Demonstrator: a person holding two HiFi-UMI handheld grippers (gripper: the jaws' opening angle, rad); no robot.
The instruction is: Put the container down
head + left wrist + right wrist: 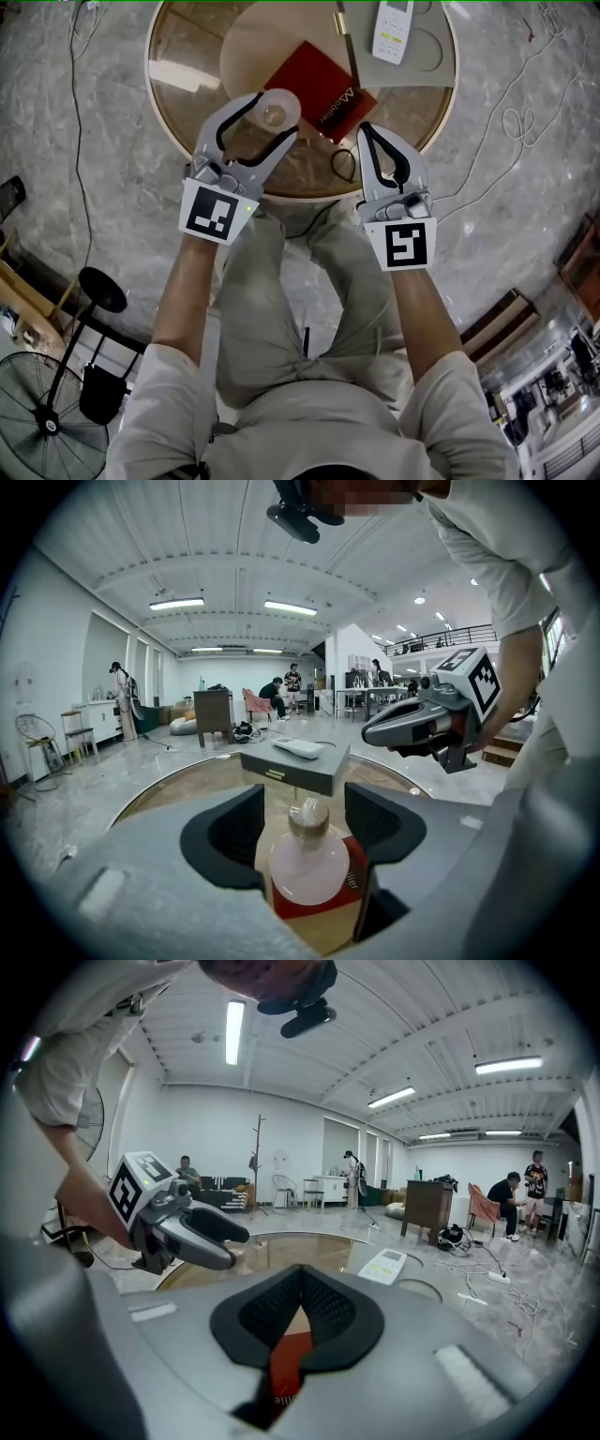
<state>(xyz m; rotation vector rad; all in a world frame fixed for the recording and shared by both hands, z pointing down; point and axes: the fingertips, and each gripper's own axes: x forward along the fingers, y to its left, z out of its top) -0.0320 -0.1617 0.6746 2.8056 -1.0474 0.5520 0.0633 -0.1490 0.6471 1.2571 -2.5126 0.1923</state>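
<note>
Container down by the red book point(323, 82), left gripper point(273, 116) spread wide around it.

Stands upright on the round glass table point(187, 112), a small round-bodied container point(309, 864) with a brownish cap, just left of the red book's near corner. Sits between the left jaws, clear of both pads. Just right of that same corner, right gripper point(367, 131) with jaws brought together at the tips and gripping nothing, only a sliver of the red book showing through the gap. Beyond the red book, toward the table's far rim, a white remote point(392, 30).
</note>
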